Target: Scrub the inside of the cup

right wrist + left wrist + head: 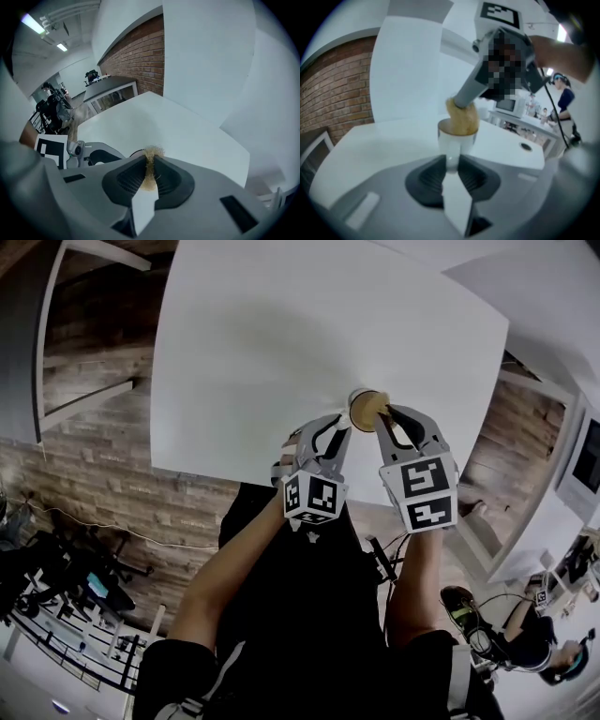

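A small white cup (357, 399) stands upright on the white table (281, 334) near its front edge. My left gripper (342, 425) is shut on the cup's side; in the left gripper view the cup (457, 140) sits between the pads. A tan fibrous scrubber (368, 410) fills the cup's mouth and bulges above its rim (463, 117). My right gripper (382, 420) reaches down from the right and is shut on the scrubber (150, 171), which shows squeezed between its pads. The inside of the cup is hidden by the scrubber.
The table's front edge runs just below the cup, with brick-patterned floor (122, 474) beyond it. Another white desk (553, 521) stands to the right, and a person (525, 634) sits at the lower right. Chairs and equipment (66, 587) crowd the lower left.
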### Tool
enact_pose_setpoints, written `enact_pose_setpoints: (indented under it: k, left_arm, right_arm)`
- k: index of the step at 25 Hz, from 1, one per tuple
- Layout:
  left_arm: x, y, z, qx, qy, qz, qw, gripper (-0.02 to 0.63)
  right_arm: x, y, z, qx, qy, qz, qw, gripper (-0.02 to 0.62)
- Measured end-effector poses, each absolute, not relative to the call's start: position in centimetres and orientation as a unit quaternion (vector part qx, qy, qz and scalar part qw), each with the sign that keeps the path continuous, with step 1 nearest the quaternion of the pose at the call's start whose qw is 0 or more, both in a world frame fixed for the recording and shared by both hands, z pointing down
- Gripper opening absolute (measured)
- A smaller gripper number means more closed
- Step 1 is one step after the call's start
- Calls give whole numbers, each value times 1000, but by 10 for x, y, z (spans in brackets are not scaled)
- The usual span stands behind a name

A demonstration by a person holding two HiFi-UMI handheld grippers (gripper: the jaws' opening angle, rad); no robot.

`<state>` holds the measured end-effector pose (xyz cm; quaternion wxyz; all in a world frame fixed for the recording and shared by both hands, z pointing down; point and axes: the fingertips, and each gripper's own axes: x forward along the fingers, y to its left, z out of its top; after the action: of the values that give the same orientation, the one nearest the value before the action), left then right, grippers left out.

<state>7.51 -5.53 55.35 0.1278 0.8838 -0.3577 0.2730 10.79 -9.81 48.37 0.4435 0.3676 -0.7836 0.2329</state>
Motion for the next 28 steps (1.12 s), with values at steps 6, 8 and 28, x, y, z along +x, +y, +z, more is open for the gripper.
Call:
enact_pose_setpoints:
  k: [6, 8, 28]
  left_arm:
    - [76, -57, 554, 884, -357, 274, 125, 78]
    - [76, -56, 554, 884, -357, 274, 126, 78]
    - [77, -53, 553, 887, -346, 289, 106, 75]
  right_arm:
    - [106, -98, 522, 353, -771, 261, 462, 43]
    - [102, -97, 533, 340, -763, 261, 483, 43]
    - [103, -91, 482, 368, -789, 427, 246, 41]
